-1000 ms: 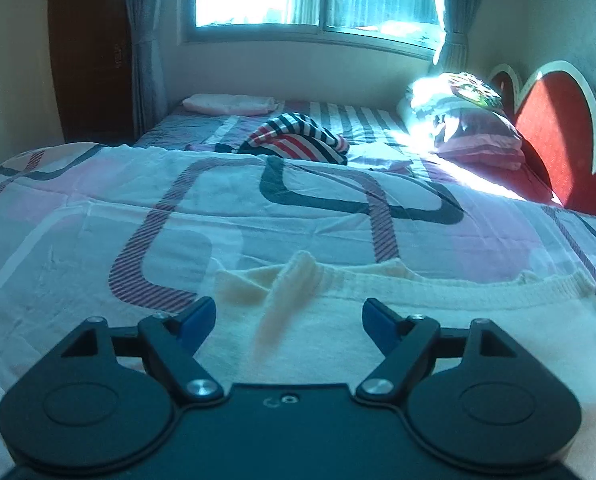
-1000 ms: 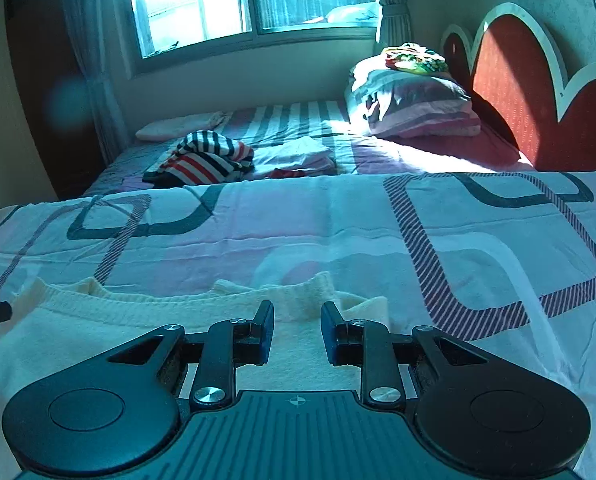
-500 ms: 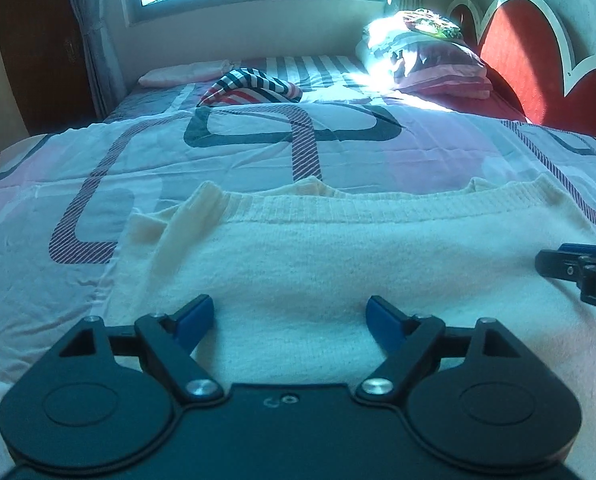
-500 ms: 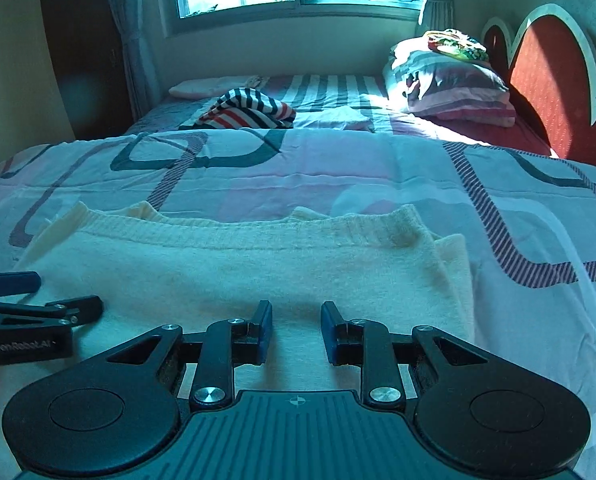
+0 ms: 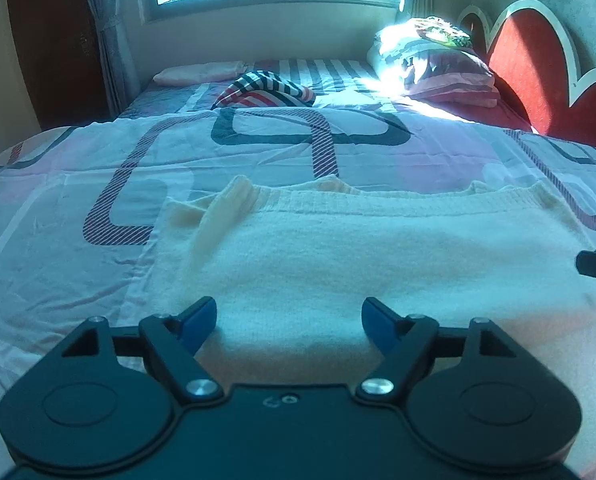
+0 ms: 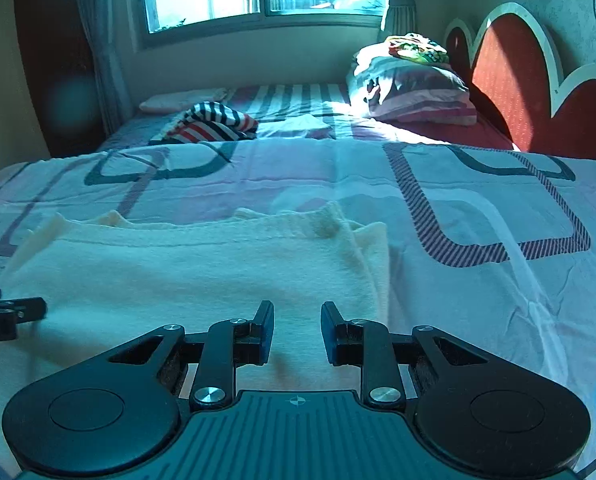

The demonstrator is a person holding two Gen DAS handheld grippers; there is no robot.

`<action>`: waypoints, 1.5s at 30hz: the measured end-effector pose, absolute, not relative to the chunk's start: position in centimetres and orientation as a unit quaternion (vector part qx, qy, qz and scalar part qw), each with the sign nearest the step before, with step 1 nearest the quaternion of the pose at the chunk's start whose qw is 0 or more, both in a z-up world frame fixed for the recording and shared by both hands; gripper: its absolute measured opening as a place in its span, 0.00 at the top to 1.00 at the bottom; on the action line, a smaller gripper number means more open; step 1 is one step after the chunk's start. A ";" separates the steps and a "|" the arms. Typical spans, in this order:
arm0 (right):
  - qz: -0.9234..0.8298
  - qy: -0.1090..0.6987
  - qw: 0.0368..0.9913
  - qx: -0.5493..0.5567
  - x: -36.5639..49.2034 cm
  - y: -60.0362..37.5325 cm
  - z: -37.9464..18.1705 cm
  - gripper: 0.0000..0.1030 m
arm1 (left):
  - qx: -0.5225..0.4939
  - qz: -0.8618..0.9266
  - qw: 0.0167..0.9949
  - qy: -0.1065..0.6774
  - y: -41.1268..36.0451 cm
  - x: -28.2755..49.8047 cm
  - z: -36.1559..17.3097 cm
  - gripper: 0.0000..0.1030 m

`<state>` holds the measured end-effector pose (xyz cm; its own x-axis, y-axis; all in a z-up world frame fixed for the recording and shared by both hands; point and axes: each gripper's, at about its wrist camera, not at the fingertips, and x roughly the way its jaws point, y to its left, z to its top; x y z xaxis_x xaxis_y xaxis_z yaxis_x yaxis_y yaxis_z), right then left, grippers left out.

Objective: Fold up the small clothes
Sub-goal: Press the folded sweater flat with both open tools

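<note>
So we've got the cream sweater (image 5: 338,256) lying flat on the bed (image 5: 77,184), long axis running side to side, right under both tools. Left tool (image 5: 289,322) gapes wide and empty, lately narrowing slightly; right tool (image 6: 297,330) is narrowly parted, gripping nothing.

Cream knit garment (image 5: 378,248), ribbed far edge. Bedsheet (image 5: 77,184): pale pink and white, dark teal and maroon-hatched rounded rectangles. Far: clothes pile (image 5: 265,90) striped navy-white and red-white; pink pillow (image 5: 197,73); red headboard (image 5: 530,60), white scalloped trim. Claw fingertips (image 5: 197,320) blue on black.
</note>
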<state>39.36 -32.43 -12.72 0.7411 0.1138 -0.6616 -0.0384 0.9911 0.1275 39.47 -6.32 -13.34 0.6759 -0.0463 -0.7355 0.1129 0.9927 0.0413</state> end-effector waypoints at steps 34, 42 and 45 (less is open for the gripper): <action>0.076 0.395 0.915 0.021 32.7 -28.4 -14.5 0.75 | 0.018 -0.038 0.894 0.446 -4.9 33.6 -14.5 0.21; 0.051 0.396 0.917 0.011 30.8 -31.4 -16.1 0.75 | 0.026 -0.036 0.895 0.444 -4.4 32.7 -15.1 0.19; 0.051 0.394 0.917 0.019 30.4 -32.3 -16.1 0.75 | 0.028 -0.031 0.895 0.445 -4.4 32.6 -15.1 0.18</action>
<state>30.40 -32.32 -16.12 0.6837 0.1083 -0.7217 -0.0785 0.9941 0.0749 32.56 -4.44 -15.09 0.6024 -0.0315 -0.7976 0.0809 0.9965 0.0217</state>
